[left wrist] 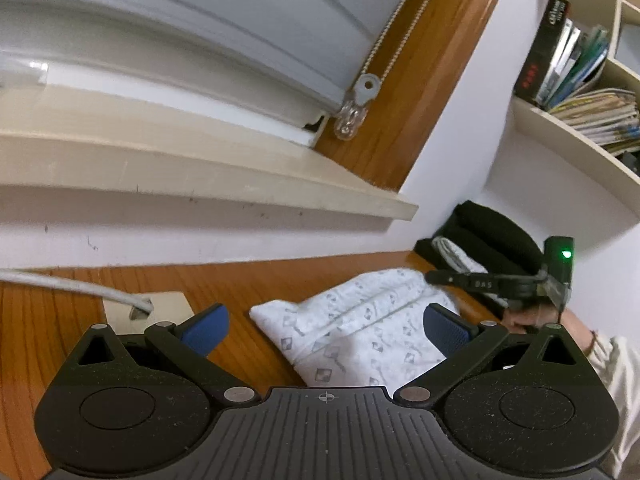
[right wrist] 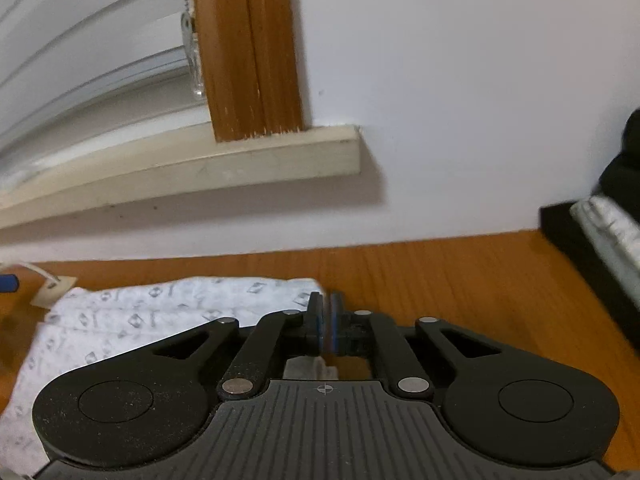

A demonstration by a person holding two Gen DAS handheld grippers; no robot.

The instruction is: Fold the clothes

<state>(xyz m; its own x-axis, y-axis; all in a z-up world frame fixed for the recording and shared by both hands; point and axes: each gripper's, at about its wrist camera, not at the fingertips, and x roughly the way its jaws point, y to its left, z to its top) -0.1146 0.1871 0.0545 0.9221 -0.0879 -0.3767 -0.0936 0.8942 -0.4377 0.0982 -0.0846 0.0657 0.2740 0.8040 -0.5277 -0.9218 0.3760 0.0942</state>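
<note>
While jaws nearly meet | right gripper (right wrist: 326, 322) at garment (right wrist: 140, 320) corner

We can make out few readable marks. On the black body of the right gripper (left wrist: 480, 282), seen from the left wrist view at right, pale letters look like "DAS", though blurred. A black box (left wrist: 546, 46) on the far right bookshelf (left wrist: 568, 136) carries white print near its top and red characters lower down, both too small for us to read.
</note>
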